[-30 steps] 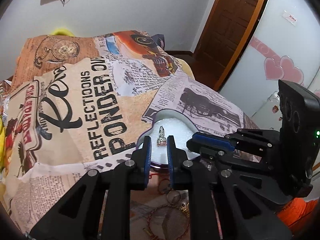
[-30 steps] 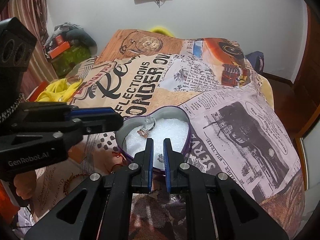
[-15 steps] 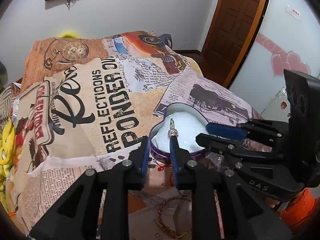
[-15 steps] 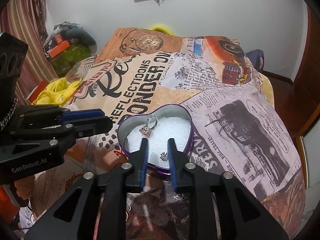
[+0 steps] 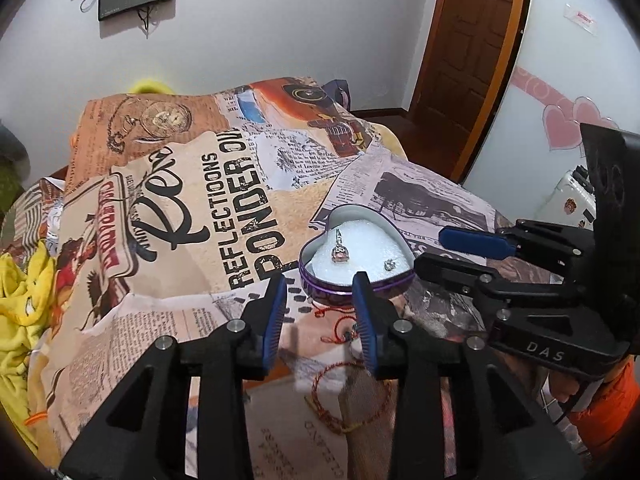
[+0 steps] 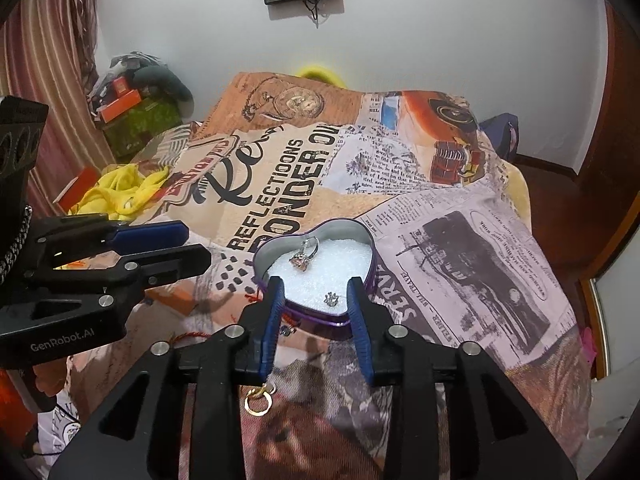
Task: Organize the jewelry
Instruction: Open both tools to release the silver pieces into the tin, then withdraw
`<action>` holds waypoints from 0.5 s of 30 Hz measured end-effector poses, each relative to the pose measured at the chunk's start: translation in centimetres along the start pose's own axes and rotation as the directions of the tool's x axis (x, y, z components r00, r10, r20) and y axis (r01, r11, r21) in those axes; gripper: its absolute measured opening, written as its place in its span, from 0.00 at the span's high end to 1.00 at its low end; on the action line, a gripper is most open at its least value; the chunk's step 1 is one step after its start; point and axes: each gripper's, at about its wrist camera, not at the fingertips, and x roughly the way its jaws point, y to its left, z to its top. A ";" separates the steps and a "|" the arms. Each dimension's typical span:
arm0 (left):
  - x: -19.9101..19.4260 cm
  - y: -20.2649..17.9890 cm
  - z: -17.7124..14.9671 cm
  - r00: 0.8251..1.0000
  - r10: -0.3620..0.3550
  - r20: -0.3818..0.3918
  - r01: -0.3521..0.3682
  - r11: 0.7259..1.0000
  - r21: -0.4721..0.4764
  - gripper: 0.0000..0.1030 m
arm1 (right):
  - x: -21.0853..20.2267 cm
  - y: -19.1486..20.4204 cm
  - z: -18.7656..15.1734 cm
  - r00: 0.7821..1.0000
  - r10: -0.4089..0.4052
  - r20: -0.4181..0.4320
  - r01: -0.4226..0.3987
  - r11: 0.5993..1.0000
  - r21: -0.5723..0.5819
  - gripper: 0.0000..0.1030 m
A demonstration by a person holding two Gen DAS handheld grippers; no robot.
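Observation:
A purple heart-shaped tin (image 5: 320, 280) (image 6: 372, 248) with white foam inside lies on the bed. In it stand a ring with a pink stone (image 5: 340, 254) (image 6: 303, 262) and a small silver earring (image 5: 389, 265) (image 6: 331, 299). My left gripper (image 5: 320, 312) is open and empty, just short of the tin's near rim. My right gripper (image 6: 316, 304) is open and empty, its tips at the tin's near edge beside the earring. A red cord bracelet (image 5: 340, 396) and a red string piece (image 5: 340, 330) lie under the left gripper. A gold ring (image 6: 258, 400) lies below the right fingers.
The bed is covered by a newspaper-print blanket (image 5: 200, 200). A yellow cloth (image 5: 20, 300) lies at its left side. A wooden door (image 5: 468, 60) stands at the back right. Boxes and clutter (image 6: 136, 116) sit in the far left corner.
Both grippers have opened wide and pulled back from the tin. The right gripper has let go of the small earring, which now rests on the foam.

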 end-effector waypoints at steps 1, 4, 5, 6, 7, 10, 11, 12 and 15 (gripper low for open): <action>-0.4 -0.1 -0.2 1.000 0.005 0.003 -0.005 1.000 0.004 0.66 | -0.3 0.1 -0.1 1.000 -0.002 0.004 0.002 1.000 0.001 0.67; -1.2 -0.5 -0.8 1.000 0.020 0.007 -0.020 1.000 0.014 0.64 | -1.1 0.2 -0.4 1.000 -0.009 0.012 0.009 1.000 -0.002 0.67; -1.4 -0.5 -1.0 1.000 0.024 0.007 -0.024 1.000 0.016 0.63 | -1.3 0.3 -0.5 1.000 -0.011 0.013 0.011 1.000 -0.001 0.67; -1.7 -0.5 -1.3 1.000 0.027 0.005 -0.027 1.000 0.016 0.63 | -1.5 0.3 -0.6 1.000 -0.013 0.013 0.013 1.000 0.000 0.67; -1.8 -0.5 -1.5 1.000 0.030 0.003 -0.030 0.999 0.015 0.62 | -1.7 0.3 -0.8 1.000 -0.016 0.012 0.016 1.000 0.000 0.67; -2.2 -0.4 -2.3 0.999 0.048 -0.010 -0.048 0.999 0.012 0.61 | -2.1 0.4 -1.3 1.000 -0.029 0.008 0.029 1.000 -0.002 0.67; -2.2 -0.3 -2.5 0.998 0.055 -0.016 -0.055 0.998 0.012 0.61 | -2.3 0.4 -1.4 0.999 -0.034 0.007 0.034 0.999 -0.003 0.67; -2.3 -0.2 -2.9 0.998 0.062 -0.024 -0.062 0.998 0.010 0.61 | -2.4 0.5 -1.6 0.999 -0.039 0.005 0.039 0.999 -0.005 0.67; -2.1 0.2 -3.9 0.996 0.071 -0.051 -0.071 0.997 -0.001 0.61 | -2.7 0.5 -2.1 0.999 -0.050 -0.002 0.050 0.999 -0.005 0.67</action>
